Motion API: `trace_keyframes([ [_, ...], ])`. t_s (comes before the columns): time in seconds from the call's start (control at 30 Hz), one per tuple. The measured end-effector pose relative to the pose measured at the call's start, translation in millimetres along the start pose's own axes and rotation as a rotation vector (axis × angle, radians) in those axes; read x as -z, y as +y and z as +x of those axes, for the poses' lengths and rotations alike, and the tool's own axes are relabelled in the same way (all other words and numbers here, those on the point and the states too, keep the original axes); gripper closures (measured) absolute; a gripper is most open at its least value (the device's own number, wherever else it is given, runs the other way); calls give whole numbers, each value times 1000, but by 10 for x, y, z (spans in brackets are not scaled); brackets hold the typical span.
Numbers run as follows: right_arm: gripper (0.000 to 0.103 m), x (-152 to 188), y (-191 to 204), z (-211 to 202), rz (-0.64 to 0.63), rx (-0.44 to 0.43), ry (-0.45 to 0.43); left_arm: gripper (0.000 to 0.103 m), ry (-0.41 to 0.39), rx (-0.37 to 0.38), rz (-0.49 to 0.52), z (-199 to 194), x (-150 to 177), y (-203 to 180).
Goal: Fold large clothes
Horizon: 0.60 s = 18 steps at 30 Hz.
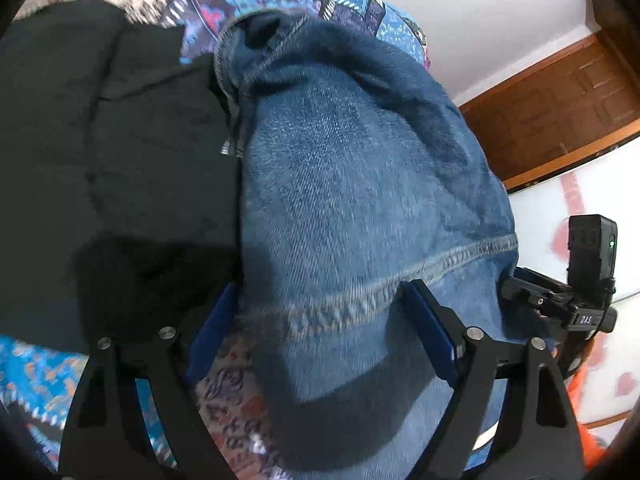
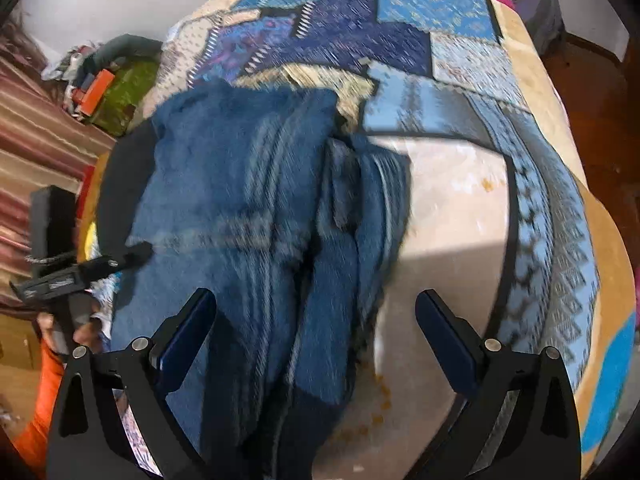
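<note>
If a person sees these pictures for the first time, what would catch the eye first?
The blue jeans fill the middle of both views, bunched on a patchwork bedspread in blues. A black garment lies beside the denim in the left wrist view. The left gripper and right gripper both stand open over the jeans.

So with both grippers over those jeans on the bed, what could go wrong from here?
Both pairs of fingers stand open around the bunched jeans, so closing now may pinch several layers at once. The left gripper sits right beside a black garment and could snag it or the patterned bedspread underneath.
</note>
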State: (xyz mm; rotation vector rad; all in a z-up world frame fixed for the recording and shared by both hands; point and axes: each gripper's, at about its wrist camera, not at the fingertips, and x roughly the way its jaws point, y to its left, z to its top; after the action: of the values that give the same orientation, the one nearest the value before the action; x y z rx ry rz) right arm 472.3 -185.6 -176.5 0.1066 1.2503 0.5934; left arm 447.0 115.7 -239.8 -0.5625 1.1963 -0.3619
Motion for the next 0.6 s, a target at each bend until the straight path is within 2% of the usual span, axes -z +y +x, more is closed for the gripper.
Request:
trace_keyframes([
  [0.13,3,-113,-27,91,20,-69,-1,17,13,71,-48,154,-135,58],
  [0.23,10,-174,-50,189,48,-105,2,17,18,88,-53,242,-208,33],
  [0.3,18,-203,-88,211,73,-116,3,17,21,79,-47,273,-228,-10],
  [0.33,26,-203,-93,224,89,-112,4,18,19,71,-42,275,-225,-34],
  [0.37,36,-206,-92,222,97,-113,8,23,17,63,-36,262,-211,-55],
  [0.47,54,-148,-118,196,140,-151,13,33,2,44,-28,227,-190,-126],
  [0.6,67,-94,-45,55,150,-162,4,45,-12,26,-26,122,-124,-250],
])
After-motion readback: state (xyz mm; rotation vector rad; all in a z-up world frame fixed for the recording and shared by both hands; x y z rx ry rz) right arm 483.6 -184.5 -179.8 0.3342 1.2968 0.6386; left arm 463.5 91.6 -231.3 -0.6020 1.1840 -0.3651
